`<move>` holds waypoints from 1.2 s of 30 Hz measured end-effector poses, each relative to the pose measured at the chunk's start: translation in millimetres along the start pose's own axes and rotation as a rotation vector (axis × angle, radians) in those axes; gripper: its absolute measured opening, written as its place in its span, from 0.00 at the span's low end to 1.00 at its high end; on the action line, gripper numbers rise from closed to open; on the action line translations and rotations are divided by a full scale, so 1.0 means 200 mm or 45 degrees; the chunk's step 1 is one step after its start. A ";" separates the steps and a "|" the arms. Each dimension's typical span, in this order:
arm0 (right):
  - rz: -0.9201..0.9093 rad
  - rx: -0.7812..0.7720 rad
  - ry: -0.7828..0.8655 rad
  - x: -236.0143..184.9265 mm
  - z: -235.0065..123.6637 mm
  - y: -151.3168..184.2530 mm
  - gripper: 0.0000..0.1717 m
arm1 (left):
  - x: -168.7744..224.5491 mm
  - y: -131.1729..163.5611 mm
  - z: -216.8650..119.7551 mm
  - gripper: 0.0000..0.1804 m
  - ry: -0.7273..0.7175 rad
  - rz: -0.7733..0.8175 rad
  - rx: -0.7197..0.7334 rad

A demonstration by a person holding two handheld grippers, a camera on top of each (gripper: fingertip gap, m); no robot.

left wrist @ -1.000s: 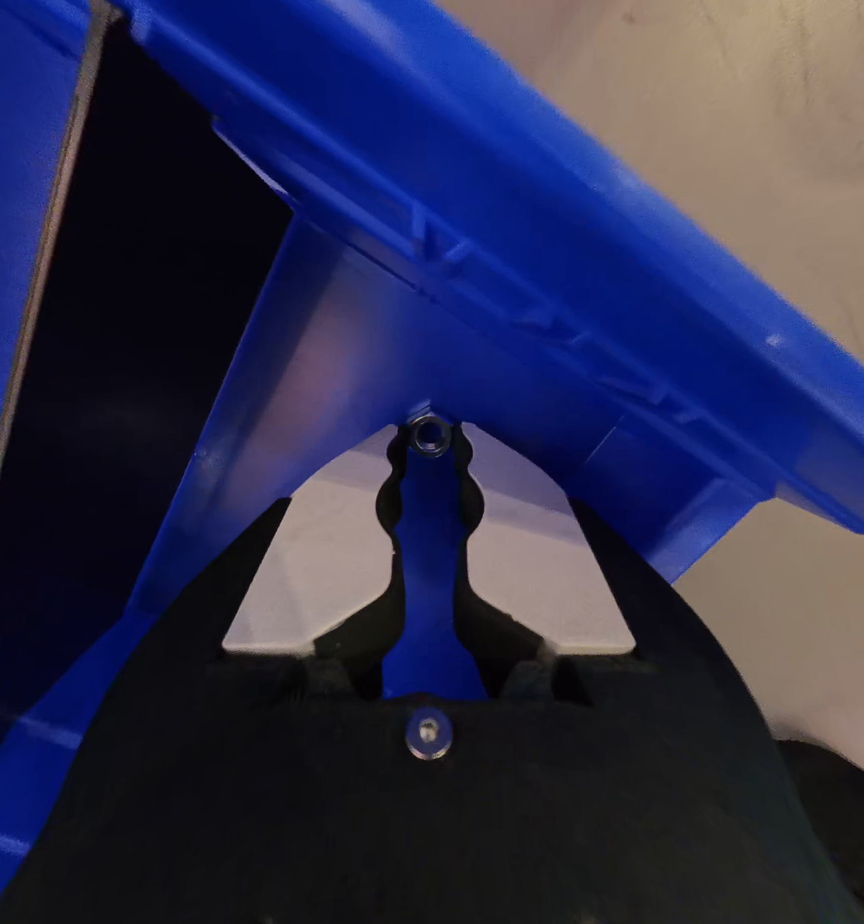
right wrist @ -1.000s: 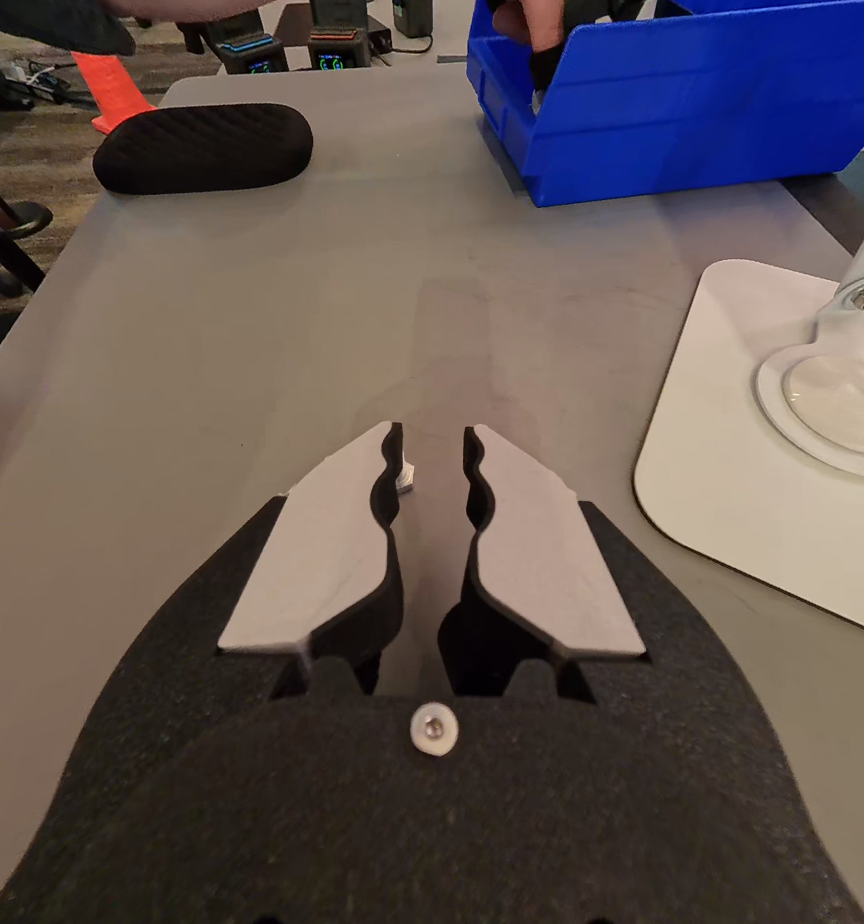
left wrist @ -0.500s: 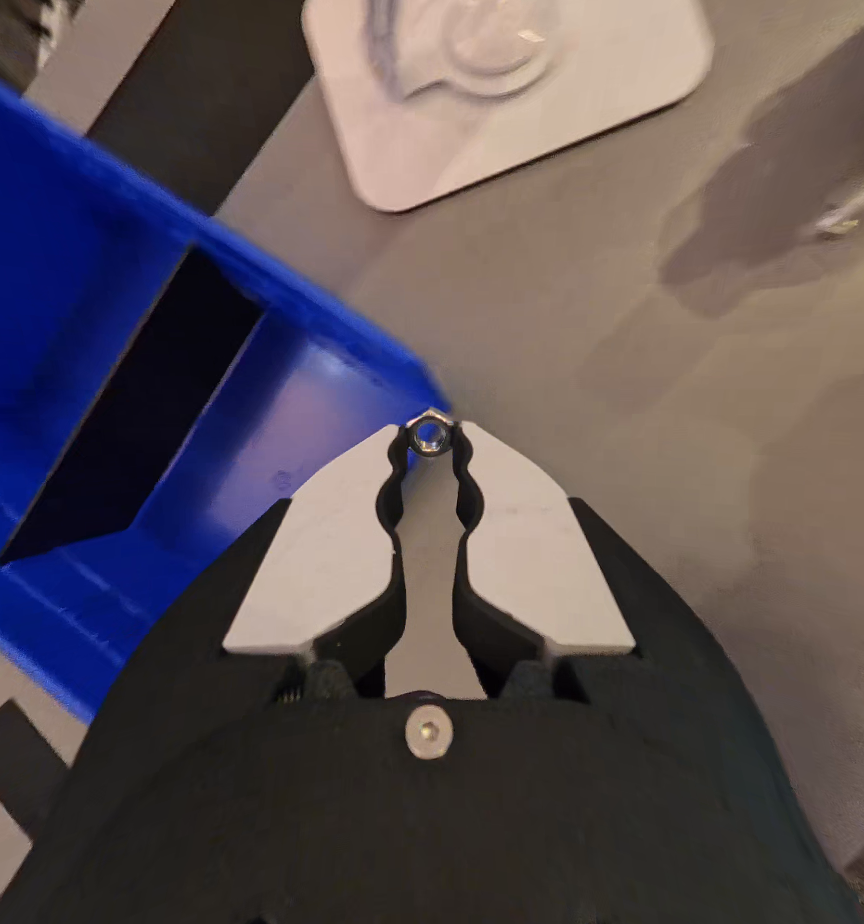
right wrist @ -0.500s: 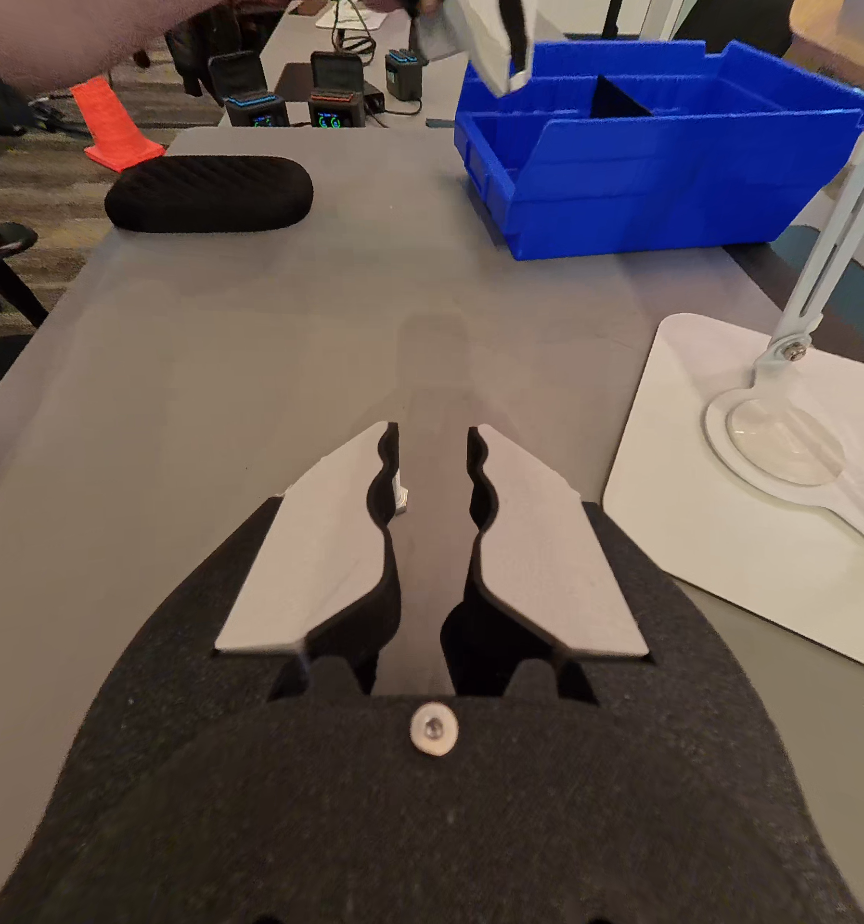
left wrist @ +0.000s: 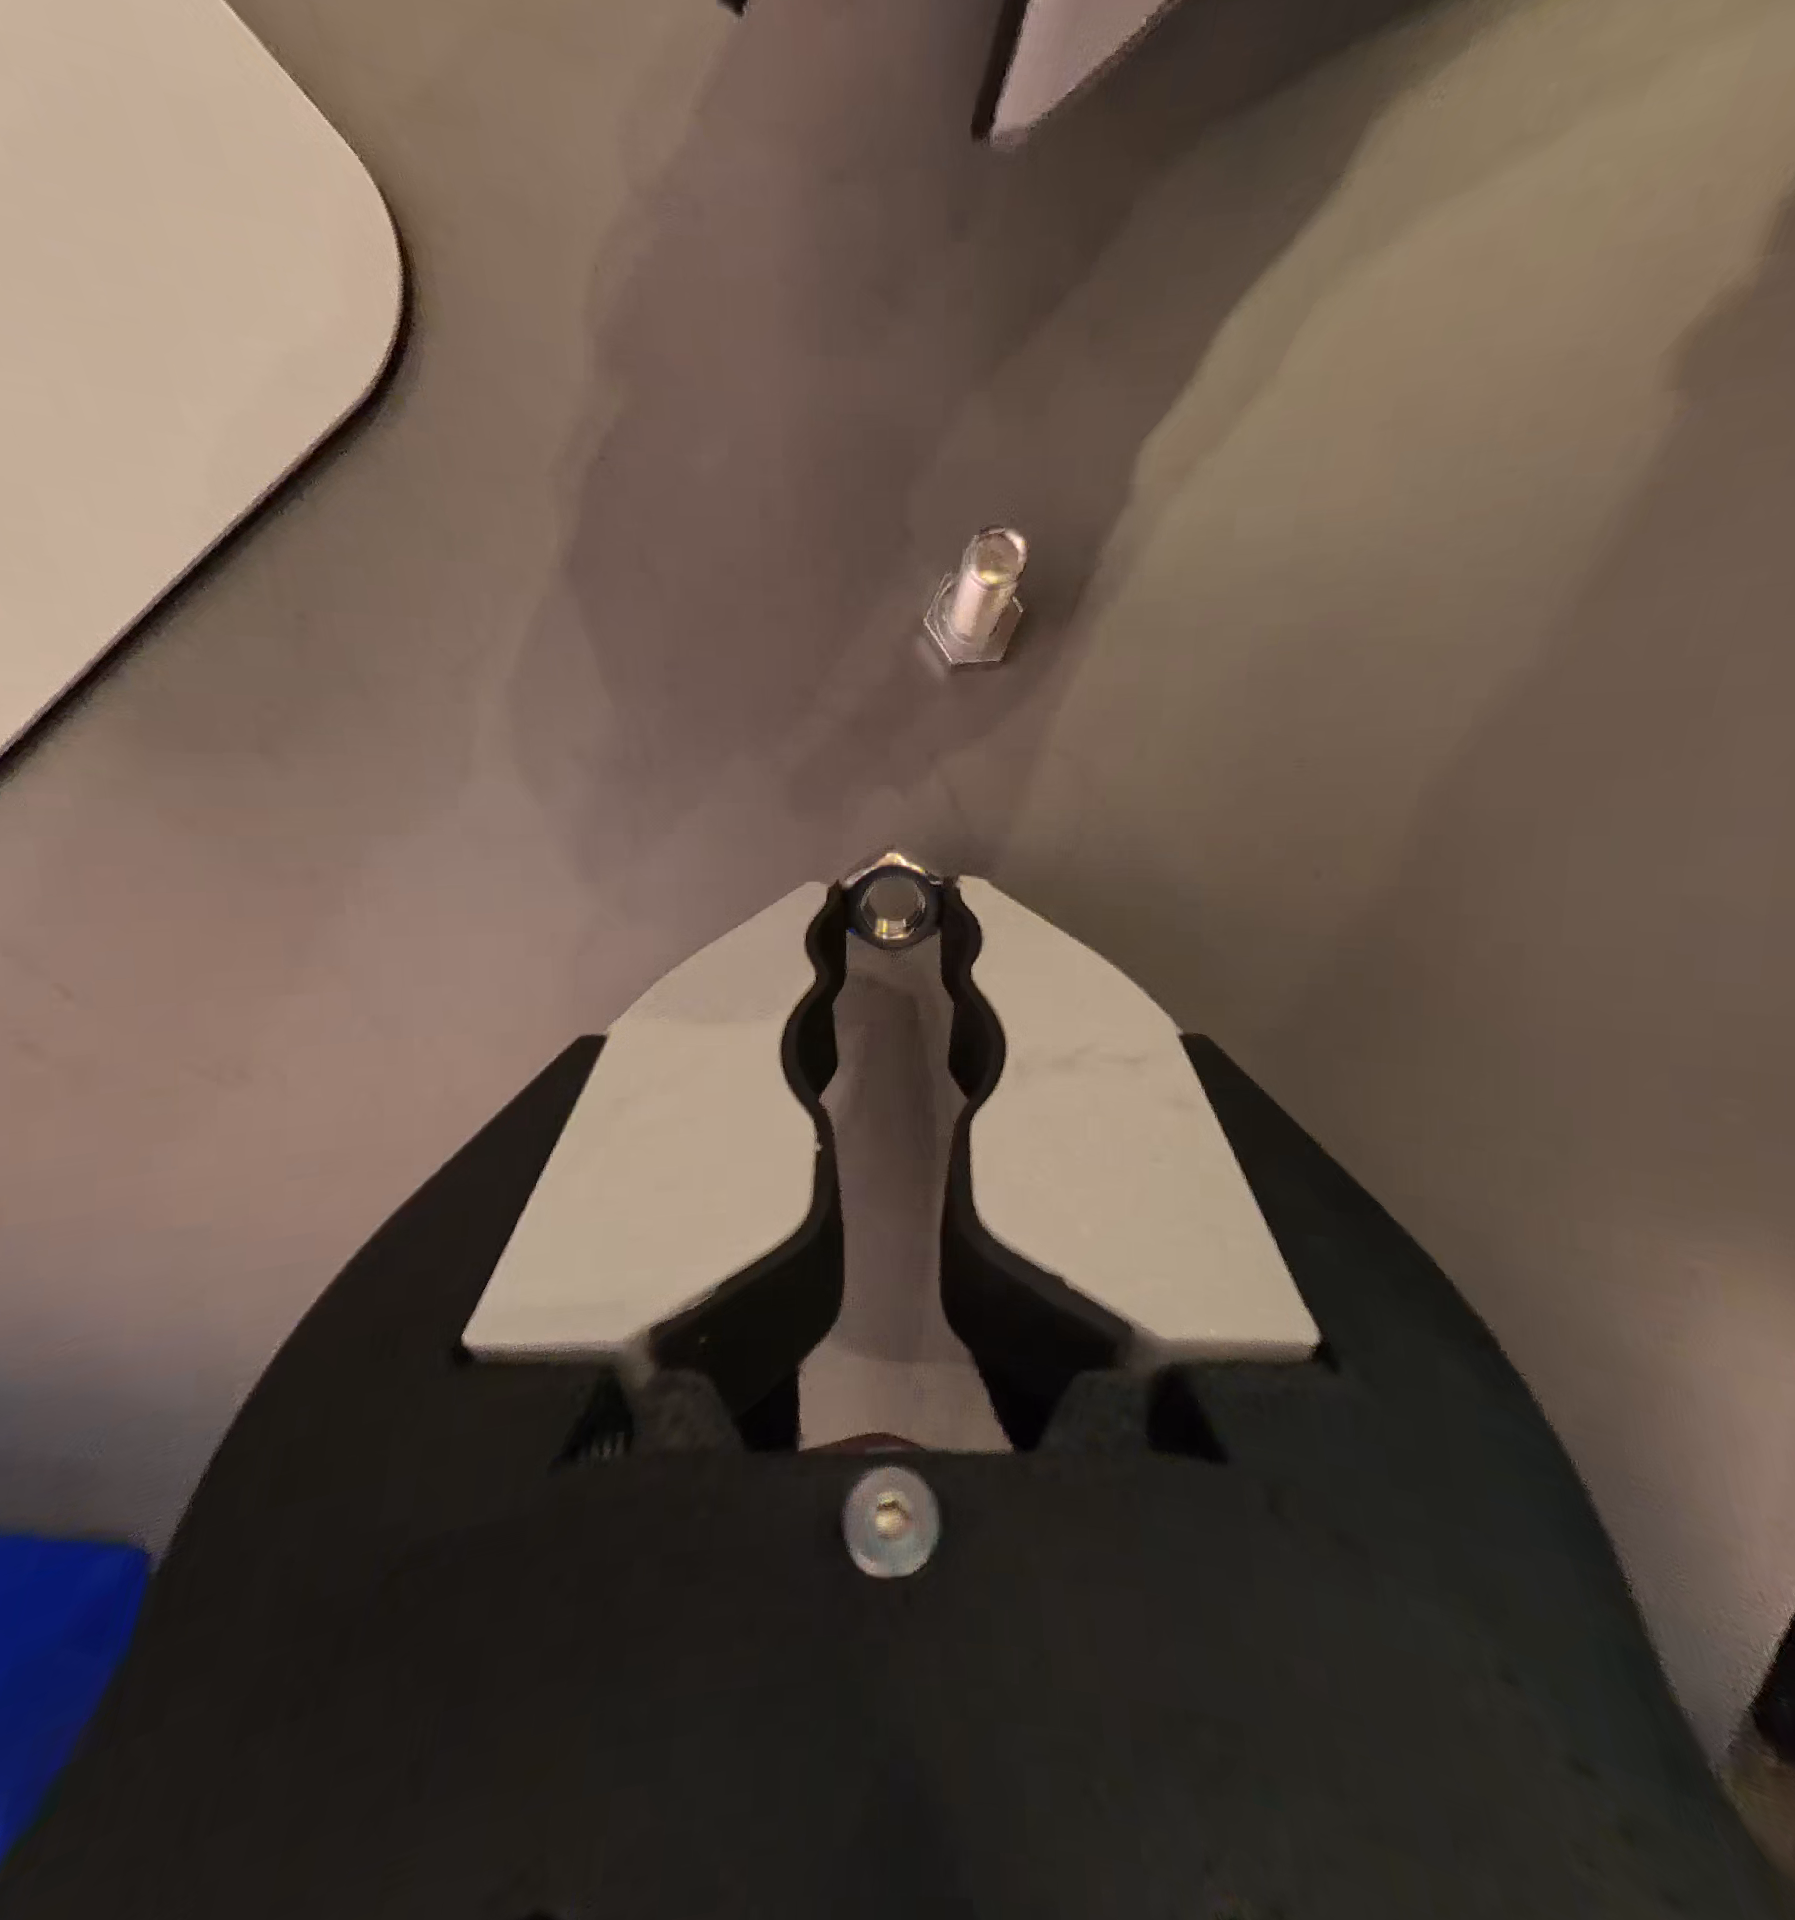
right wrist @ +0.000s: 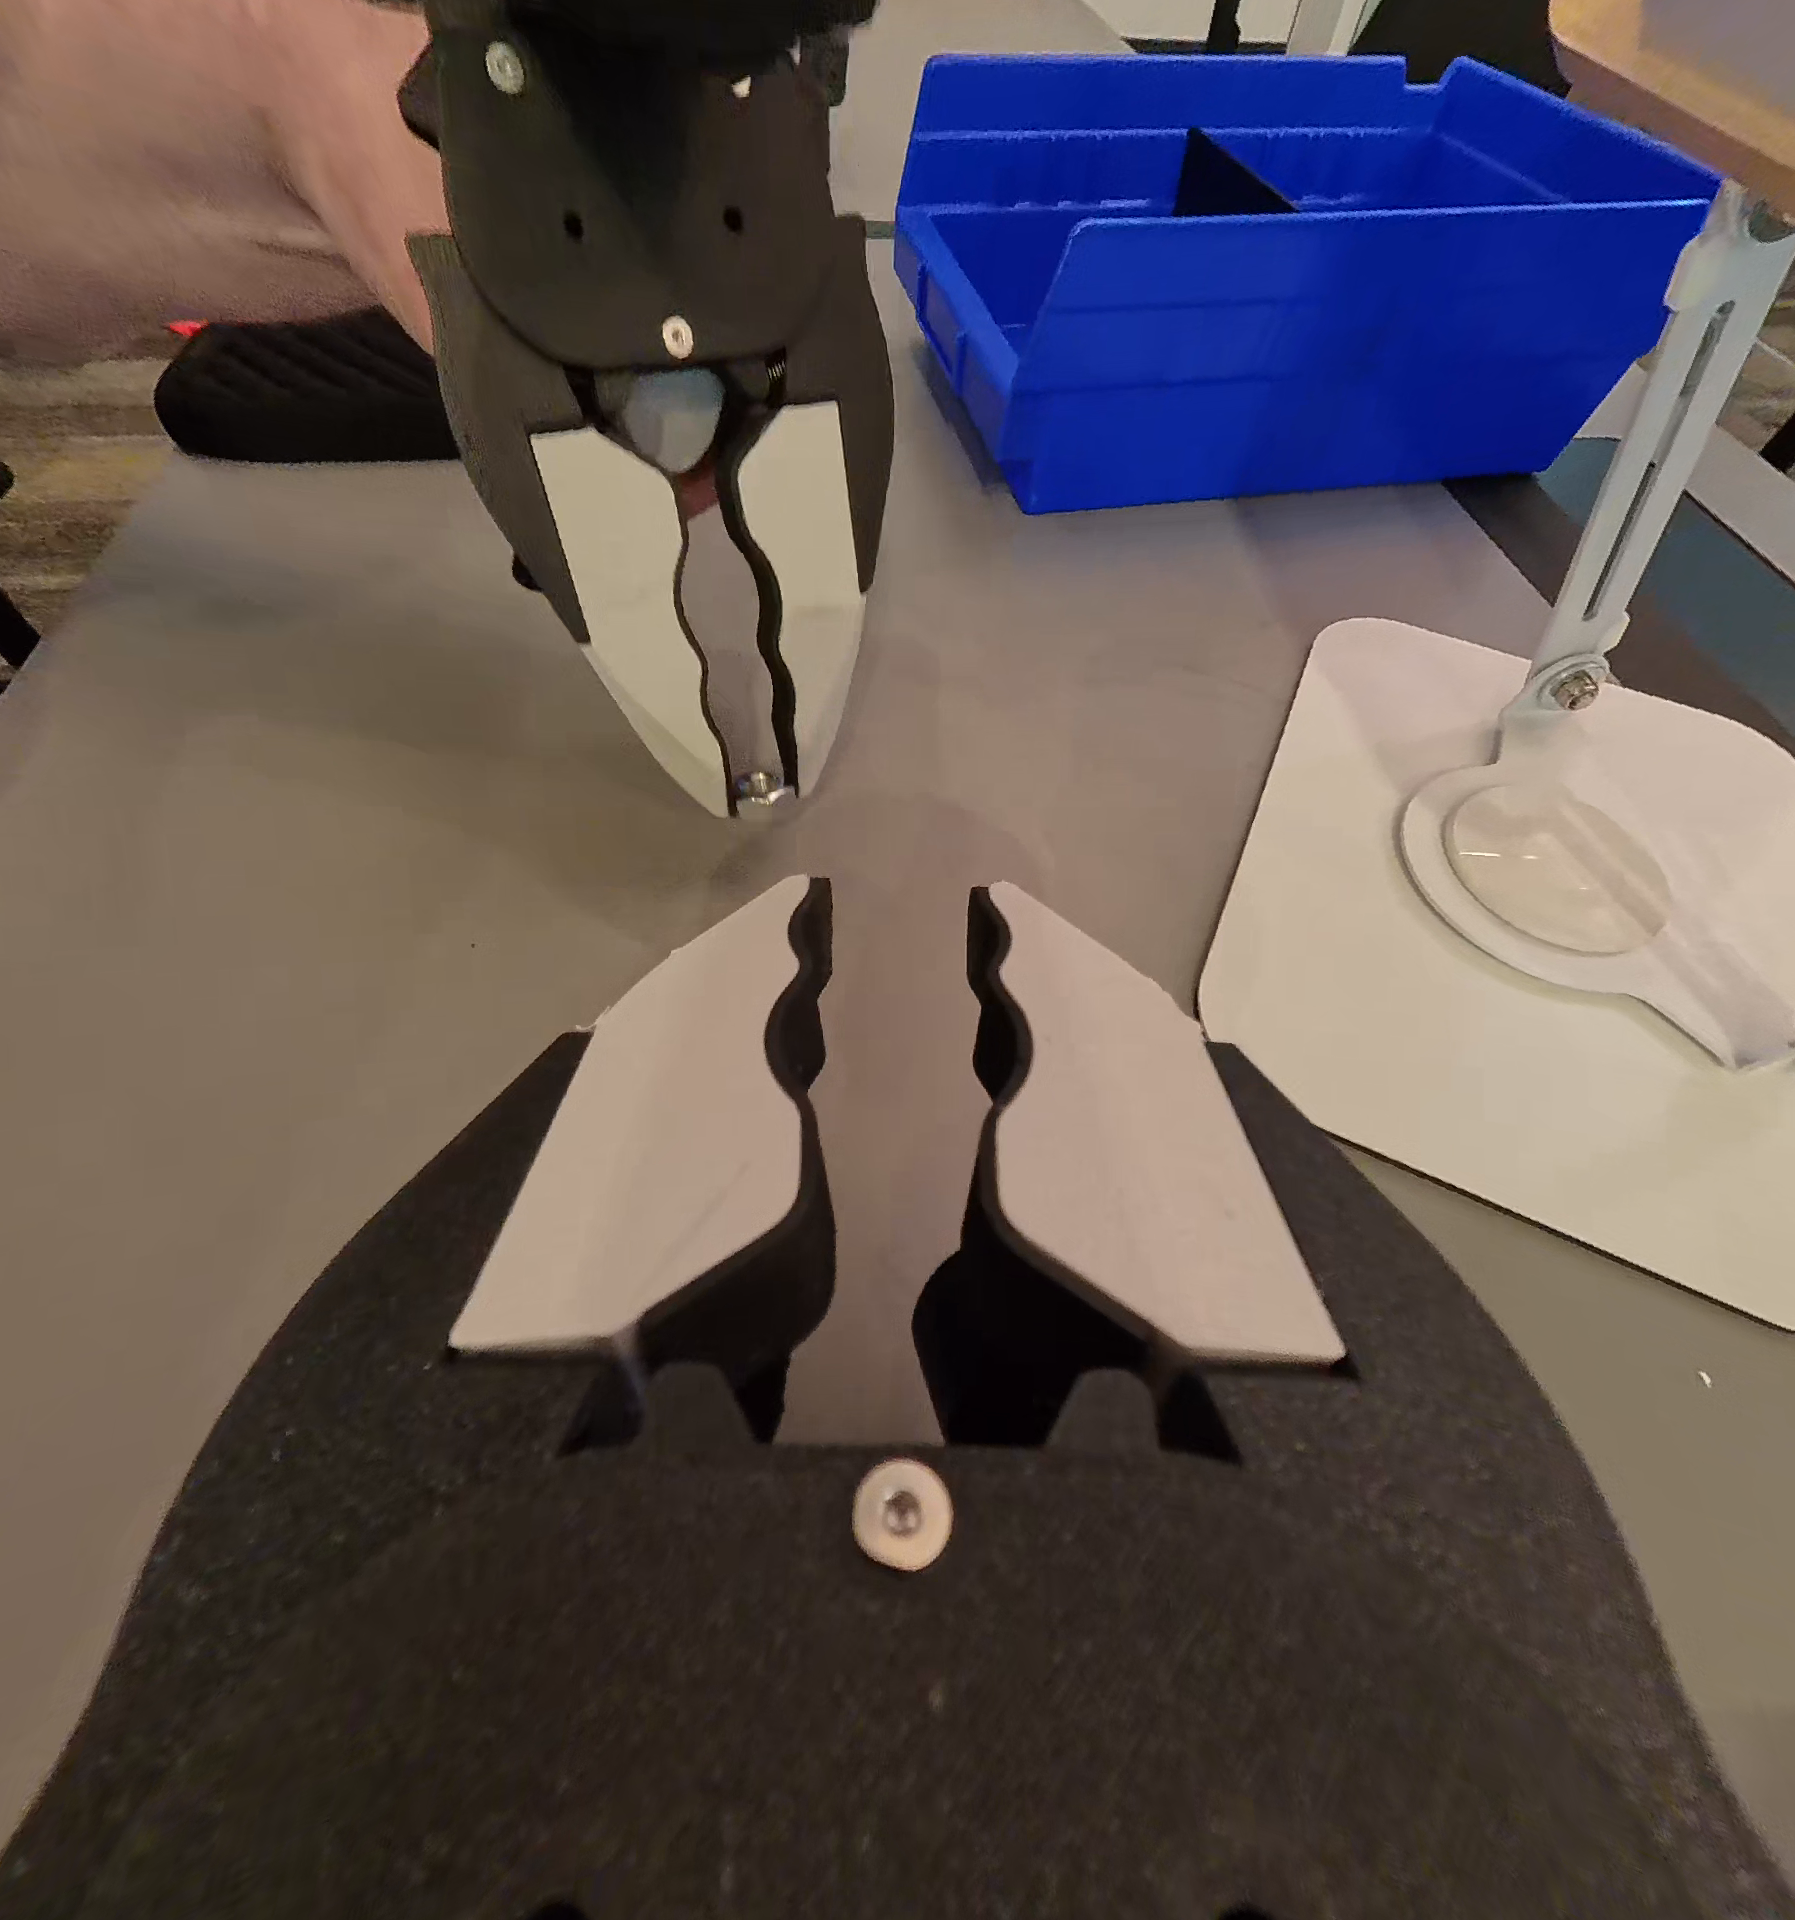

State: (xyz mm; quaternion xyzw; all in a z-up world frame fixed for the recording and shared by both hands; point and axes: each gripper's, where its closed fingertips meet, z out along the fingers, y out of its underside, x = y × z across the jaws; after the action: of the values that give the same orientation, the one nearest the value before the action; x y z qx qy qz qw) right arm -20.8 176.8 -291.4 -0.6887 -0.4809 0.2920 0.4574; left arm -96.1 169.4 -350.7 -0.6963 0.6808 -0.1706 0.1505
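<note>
At the centre of the left wrist view, the left gripper (left wrist: 891,902) pinches a small silver hex nut (left wrist: 891,916) between its fingertips, both pads pressed against the nut's sides, just above the grey table (left wrist: 1392,727). Higher in the frame, slightly right of centre, a silver bolt (left wrist: 976,608) stands on its hex head on the table, apart from the nut. A white board (left wrist: 124,395) fills the upper left, the tip of the other gripper shows at the top edge, and a corner of the blue bin (left wrist: 20,1683) sits at the lower left.

In the right wrist view, the right gripper (right wrist: 898,894) occupies the lower centre with its fingers spread and only bare table showing between them. Just above it, the left gripper (right wrist: 763,795) points down at the table, the nut (right wrist: 761,787) clamped at its tips. The blue bin (right wrist: 1267,343) stands at the upper right, and the white board (right wrist: 1495,1091) carries a stand with a clear lens (right wrist: 1558,883) at the right. A black padded rest (right wrist: 301,384) lies at the upper left.
</note>
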 end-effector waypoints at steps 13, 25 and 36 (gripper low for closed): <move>-0.041 -0.203 -0.164 -0.15 0.14 0.13 0.14 | 0.01 -0.02 0.06 0.10 0.027 -0.039 0.060; 0.016 -0.091 -0.140 -0.16 0.18 0.00 0.06 | 0.06 -0.13 -0.05 0.24 -0.076 -0.104 0.377; 0.111 0.188 -0.345 -0.26 0.10 -0.31 0.06 | 0.15 -0.33 -0.23 0.19 -0.242 -0.189 0.830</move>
State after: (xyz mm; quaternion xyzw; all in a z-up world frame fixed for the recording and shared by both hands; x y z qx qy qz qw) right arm -82.0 142.3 -245.6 -0.6276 -0.4851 0.4363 0.4248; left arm -57.3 141.3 -279.6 -0.6720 0.5209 -0.3239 0.4149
